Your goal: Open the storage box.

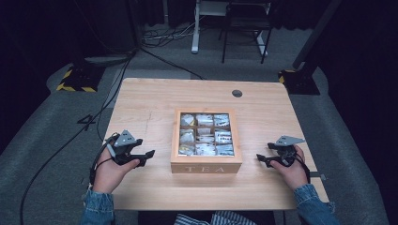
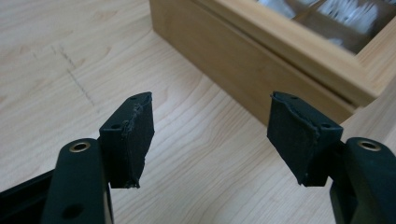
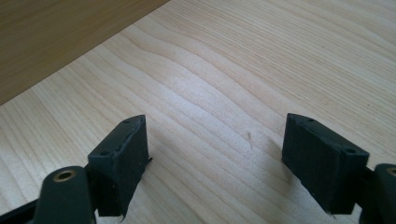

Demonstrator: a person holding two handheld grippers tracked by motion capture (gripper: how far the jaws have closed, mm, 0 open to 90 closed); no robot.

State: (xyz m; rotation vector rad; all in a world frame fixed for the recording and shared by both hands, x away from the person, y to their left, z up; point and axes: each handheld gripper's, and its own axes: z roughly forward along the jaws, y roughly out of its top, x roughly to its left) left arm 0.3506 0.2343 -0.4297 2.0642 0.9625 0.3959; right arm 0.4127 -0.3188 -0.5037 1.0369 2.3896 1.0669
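Observation:
A wooden tea box point(image 1: 206, 161) with a glass lid and "TEA" on its front stands in the middle of the table; several tea bags show through the panes. My left gripper point(image 1: 146, 157) hovers just left of the box, its jaws apart with nothing between them. In the left gripper view the box corner point(image 2: 280, 65) lies ahead of the left gripper point(image 2: 210, 135), a little to the right. My right gripper point(image 1: 263, 159) rests low to the right of the box, jaws wide apart and empty. The right gripper point(image 3: 215, 158) looks onto bare wood, the box side point(image 3: 56, 42) at upper left.
The light wooden table point(image 1: 141, 108) has a round cable hole point(image 1: 237, 93) near its far edge. Cables trail off the table's left side to the floor. A desk frame and a chair stand behind the table.

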